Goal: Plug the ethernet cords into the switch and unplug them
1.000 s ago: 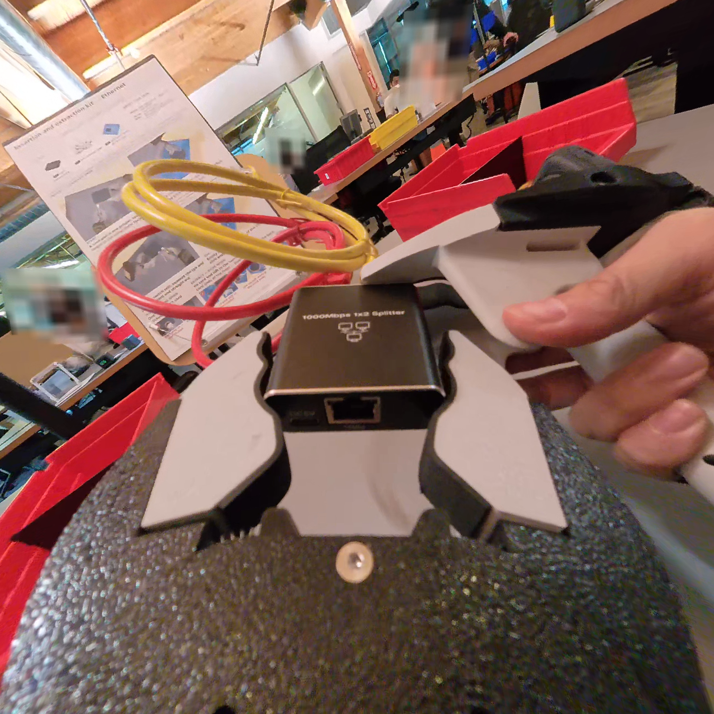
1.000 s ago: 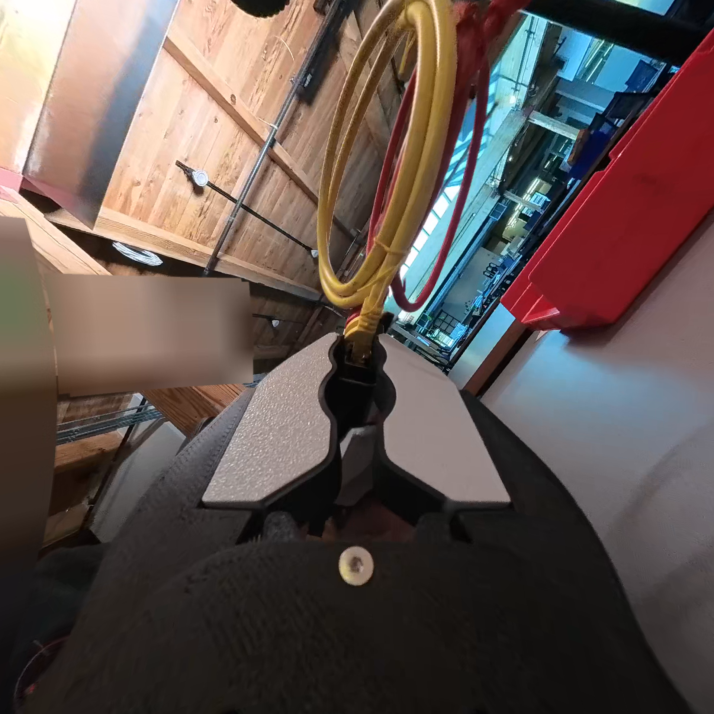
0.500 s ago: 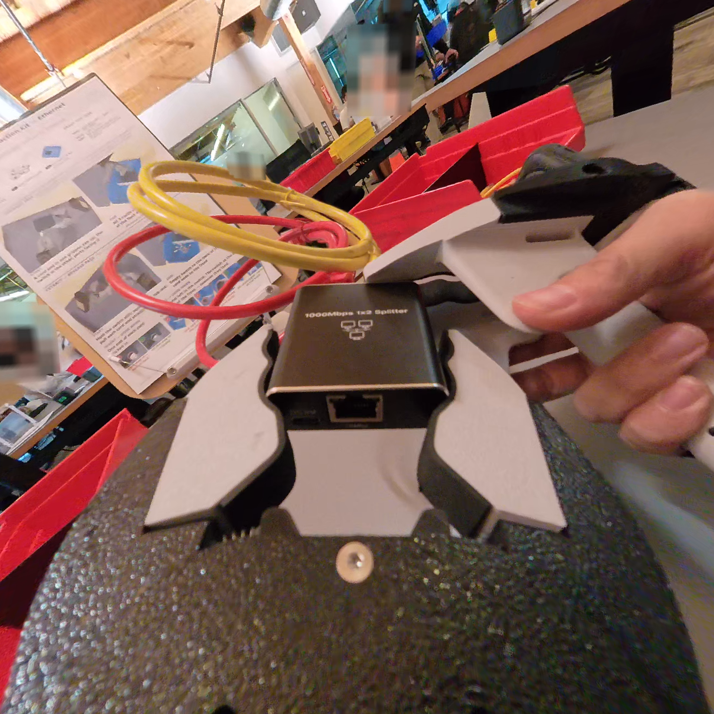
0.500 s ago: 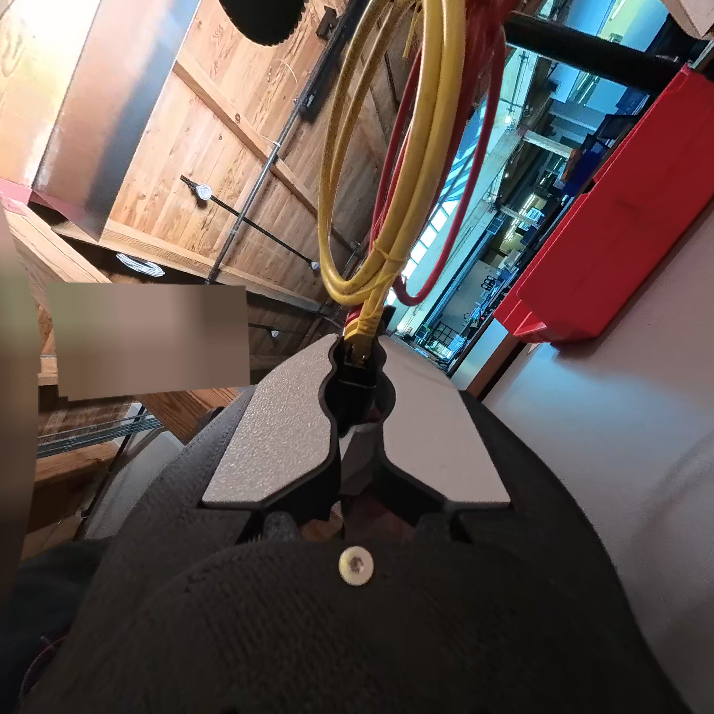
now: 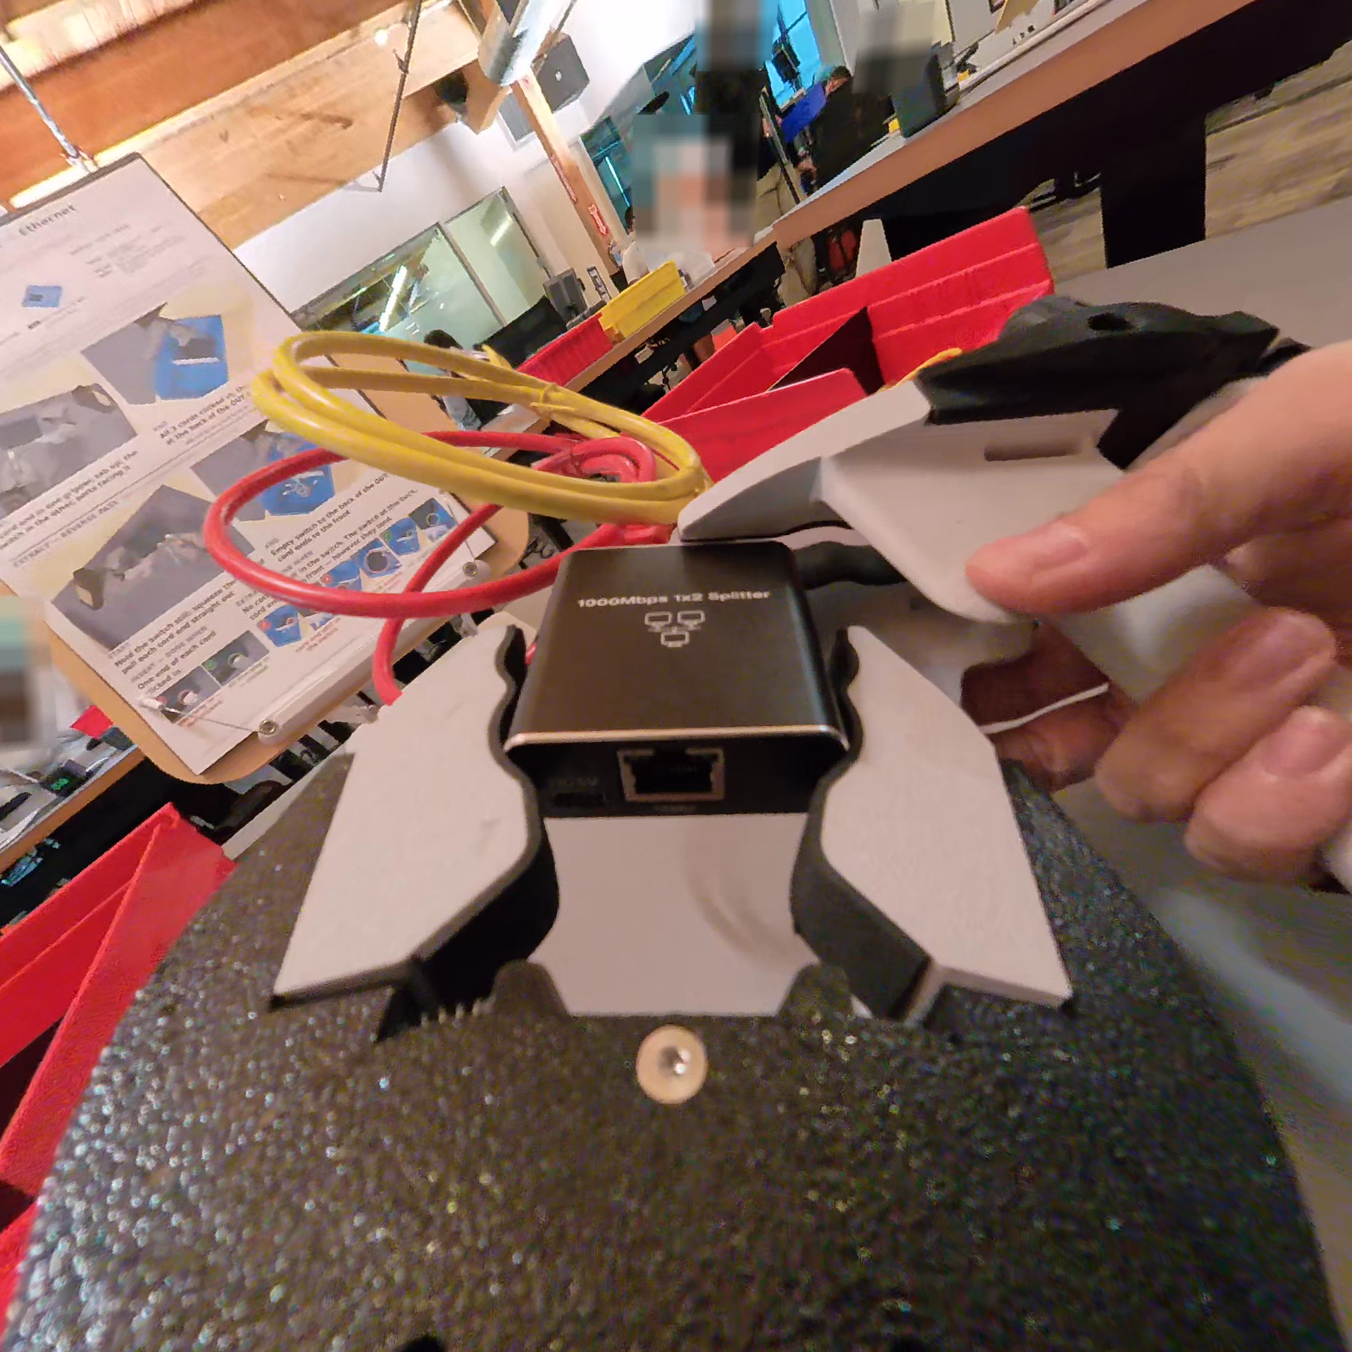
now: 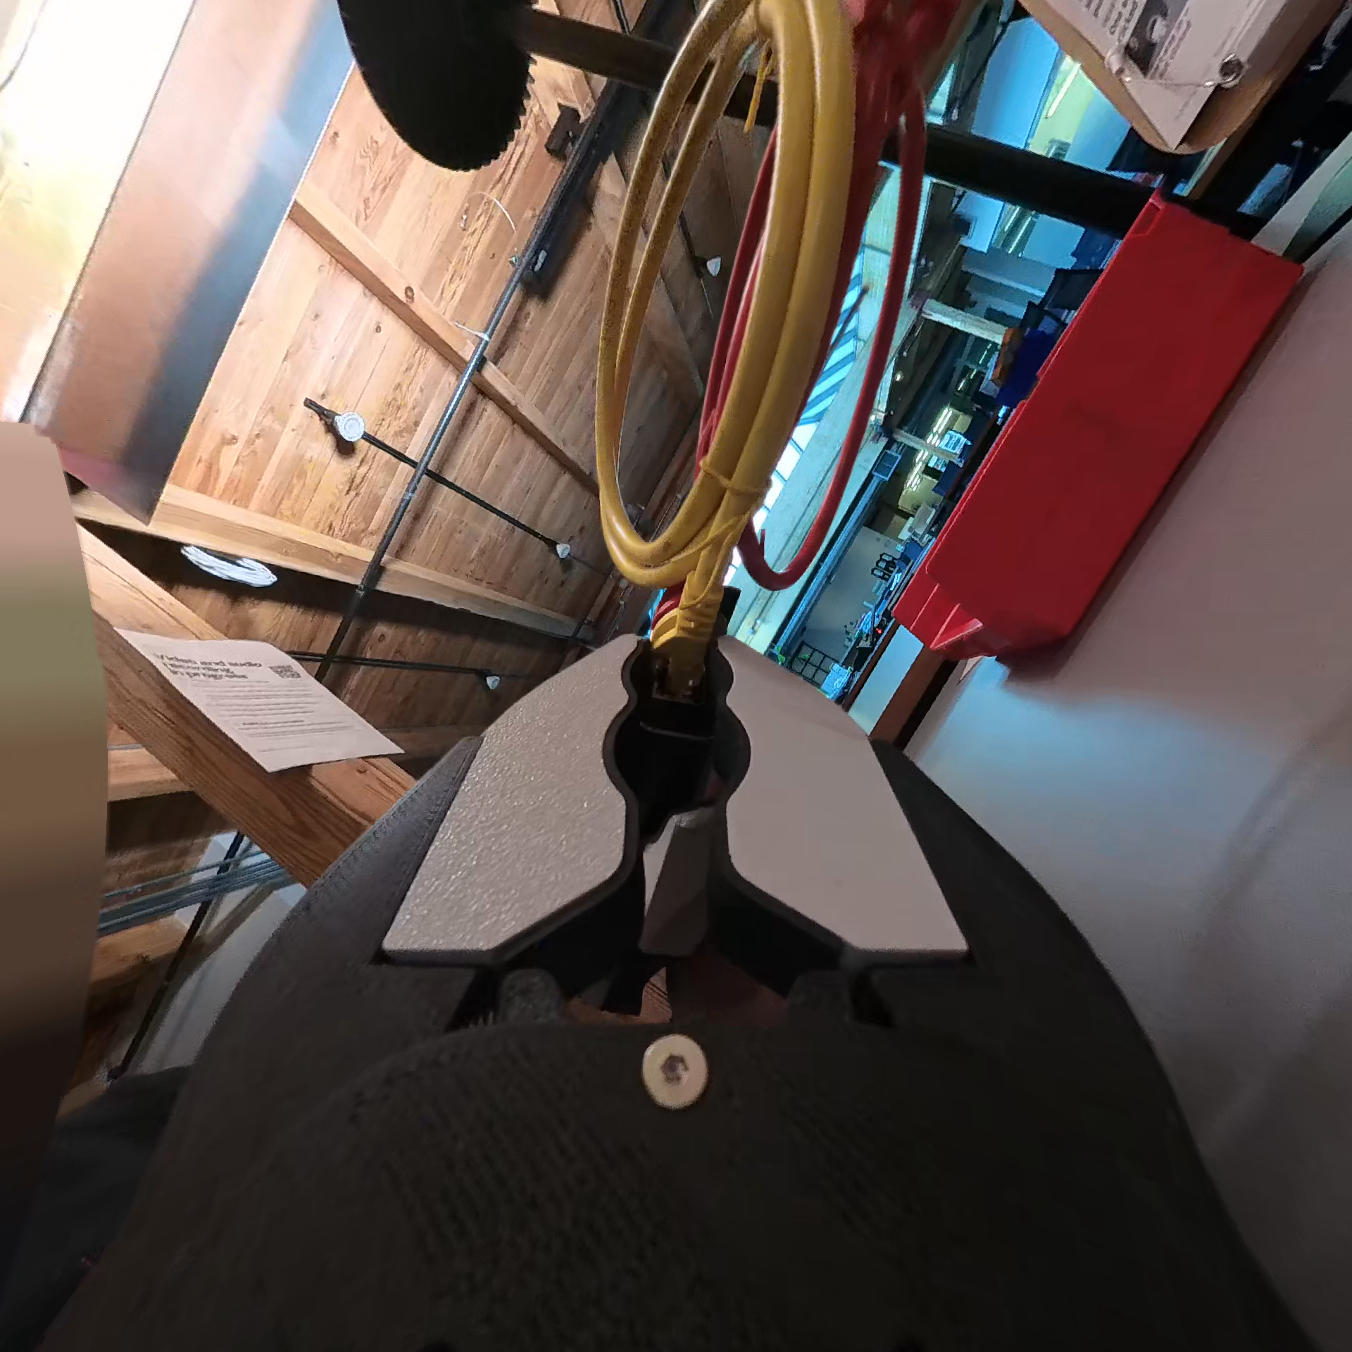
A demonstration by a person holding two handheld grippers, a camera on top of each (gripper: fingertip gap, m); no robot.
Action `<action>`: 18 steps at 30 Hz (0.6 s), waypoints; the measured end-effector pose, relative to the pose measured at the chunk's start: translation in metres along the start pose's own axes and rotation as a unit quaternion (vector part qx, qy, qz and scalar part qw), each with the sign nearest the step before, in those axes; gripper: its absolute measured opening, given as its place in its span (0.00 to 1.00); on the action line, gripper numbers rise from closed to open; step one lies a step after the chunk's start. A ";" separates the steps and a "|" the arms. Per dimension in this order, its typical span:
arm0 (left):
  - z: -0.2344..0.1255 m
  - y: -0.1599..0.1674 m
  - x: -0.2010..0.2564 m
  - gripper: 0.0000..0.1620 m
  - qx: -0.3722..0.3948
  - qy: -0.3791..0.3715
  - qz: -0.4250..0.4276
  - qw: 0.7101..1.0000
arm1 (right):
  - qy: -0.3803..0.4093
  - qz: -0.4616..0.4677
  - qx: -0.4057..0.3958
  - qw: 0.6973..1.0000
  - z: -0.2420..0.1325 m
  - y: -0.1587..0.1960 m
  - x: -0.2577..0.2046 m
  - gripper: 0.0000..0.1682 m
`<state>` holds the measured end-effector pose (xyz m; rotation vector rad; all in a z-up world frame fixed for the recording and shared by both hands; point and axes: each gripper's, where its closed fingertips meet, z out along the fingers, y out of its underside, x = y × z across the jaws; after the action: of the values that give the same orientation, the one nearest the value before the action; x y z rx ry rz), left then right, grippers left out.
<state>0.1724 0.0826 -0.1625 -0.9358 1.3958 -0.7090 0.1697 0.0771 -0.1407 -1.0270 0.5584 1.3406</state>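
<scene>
Little has shifted since a second ago: the left gripper (image 5: 677, 702) clamps the black switch (image 5: 677, 644) (near port empty), the right gripper (image 6: 677, 702) pinches the yellow cord (image 6: 731, 293) plug at its far side beside the red cord (image 5: 293, 556), leaving unplugging to finish.

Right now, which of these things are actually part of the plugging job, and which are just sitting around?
Part of the job:
- black switch, clamped in the left tool
- yellow cord, its plug end pinched in the right tool
- red cord

Just lying about:
- red bins
- instruction board
- yellow bin
</scene>
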 end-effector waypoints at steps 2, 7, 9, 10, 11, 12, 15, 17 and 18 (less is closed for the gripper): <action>0.001 -0.001 0.004 0.49 0.003 0.003 0.006 1.000 | 0.003 0.011 0.013 1.000 -0.004 -0.001 0.000 0.09; 0.005 -0.004 0.021 0.49 0.006 0.021 0.015 1.000 | 0.019 0.013 0.026 0.999 -0.020 -0.004 0.000 0.10; 0.008 -0.006 0.028 0.49 0.003 0.027 0.029 0.999 | 0.028 0.010 0.031 0.999 -0.027 -0.006 -0.002 0.14; 0.010 -0.007 0.032 0.49 0.002 0.031 0.034 0.999 | 0.033 0.005 0.032 0.999 -0.032 -0.007 -0.002 0.14; 0.011 -0.008 0.035 0.49 0.001 0.035 0.038 0.999 | 0.035 -0.002 0.035 0.999 -0.035 -0.009 -0.004 0.15; 0.013 -0.010 0.039 0.49 0.002 0.037 0.039 0.999 | 0.036 -0.007 0.038 0.999 -0.039 -0.010 -0.006 0.16; 0.016 -0.017 0.047 0.49 0.011 0.049 0.036 0.998 | 0.034 -0.020 0.045 0.998 -0.048 -0.013 -0.013 0.16; 0.017 -0.022 0.051 0.49 0.017 0.056 0.036 0.998 | 0.028 -0.022 0.045 0.998 -0.053 -0.015 -0.019 0.17; 0.018 -0.023 0.053 0.49 0.020 0.058 0.037 0.997 | 0.027 -0.023 0.048 0.998 -0.055 -0.016 -0.021 0.18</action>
<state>0.1968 0.0272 -0.1694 -0.8188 1.5058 -0.7429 0.1926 0.0209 -0.1454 -0.9934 0.6309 1.2372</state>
